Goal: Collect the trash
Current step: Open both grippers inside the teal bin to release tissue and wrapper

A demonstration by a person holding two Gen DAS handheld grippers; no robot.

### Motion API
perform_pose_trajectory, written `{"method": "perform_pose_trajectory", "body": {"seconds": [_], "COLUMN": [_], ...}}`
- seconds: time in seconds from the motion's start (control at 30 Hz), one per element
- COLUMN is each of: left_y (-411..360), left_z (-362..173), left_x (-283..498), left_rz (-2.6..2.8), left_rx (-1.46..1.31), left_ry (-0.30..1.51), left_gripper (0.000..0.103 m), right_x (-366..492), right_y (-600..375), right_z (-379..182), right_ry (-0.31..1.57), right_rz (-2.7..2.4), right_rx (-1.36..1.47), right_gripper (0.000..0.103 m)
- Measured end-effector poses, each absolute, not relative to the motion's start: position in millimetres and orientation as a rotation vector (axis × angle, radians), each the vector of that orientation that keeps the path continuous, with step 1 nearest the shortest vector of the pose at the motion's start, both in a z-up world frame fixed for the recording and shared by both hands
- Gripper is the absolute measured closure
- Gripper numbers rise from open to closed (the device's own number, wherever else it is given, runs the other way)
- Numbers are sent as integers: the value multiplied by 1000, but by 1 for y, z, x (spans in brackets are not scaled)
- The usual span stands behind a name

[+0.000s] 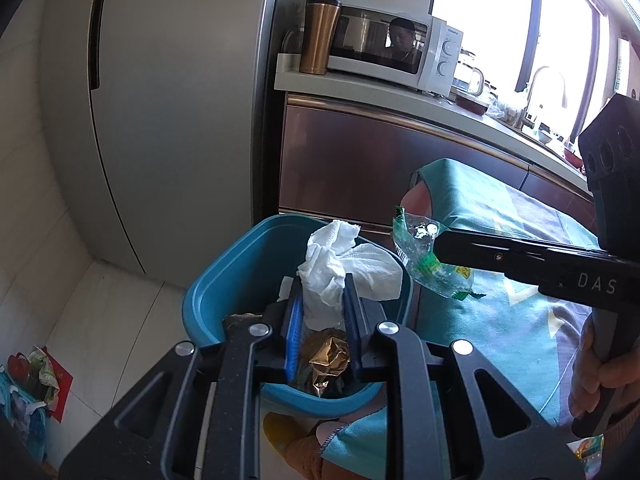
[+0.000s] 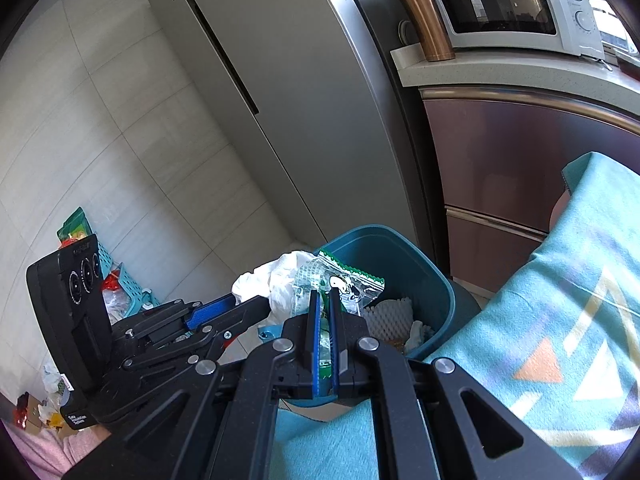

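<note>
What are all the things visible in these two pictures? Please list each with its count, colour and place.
trash bin: one, blue, on the floor beside the cloth-covered surface
tissue: one, white, held above the bin
plastic wrapper: one, clear with green print, held at the bin's rim
foil wrapper: one, gold, inside the bin
foam net: one, white, inside the bin
cloth: one, teal with a pattern, right of the bin
microwave: one, white, on the counter
tumbler: one, copper, left of the microwave
fridge: one, grey, behind the bin
basket: one, light blue, on the floor with litter
left gripper: shut on the tissue
right gripper: shut on the plastic wrapper
</note>
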State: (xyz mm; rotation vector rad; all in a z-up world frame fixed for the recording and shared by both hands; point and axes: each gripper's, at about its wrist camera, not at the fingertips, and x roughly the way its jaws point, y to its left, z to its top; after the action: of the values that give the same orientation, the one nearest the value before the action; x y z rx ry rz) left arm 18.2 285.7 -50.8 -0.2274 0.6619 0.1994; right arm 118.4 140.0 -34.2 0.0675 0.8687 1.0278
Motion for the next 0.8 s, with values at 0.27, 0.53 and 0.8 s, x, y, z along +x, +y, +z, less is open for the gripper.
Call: {"method": "perform_pose_trajectory", "body": {"seconds": [0.27, 0.53, 0.8], "left_y": [289, 292, 295], "left_z": [-64, -74, -89], "left_x": [26, 35, 44], "left_rz": [214, 224, 232], "left_rx": [-233, -238, -261], "left_ry": [686, 703, 733], "left_gripper": [83, 82, 79], "right_x": [122, 127, 132], "right_y": [154, 165, 174], "right_z": [-44, -51, -58], "right_ry": [896, 933, 961], "right_rz": [1024, 1026, 1000], "right_rx": [45, 28, 4], "right_gripper": [100, 100, 96]}}
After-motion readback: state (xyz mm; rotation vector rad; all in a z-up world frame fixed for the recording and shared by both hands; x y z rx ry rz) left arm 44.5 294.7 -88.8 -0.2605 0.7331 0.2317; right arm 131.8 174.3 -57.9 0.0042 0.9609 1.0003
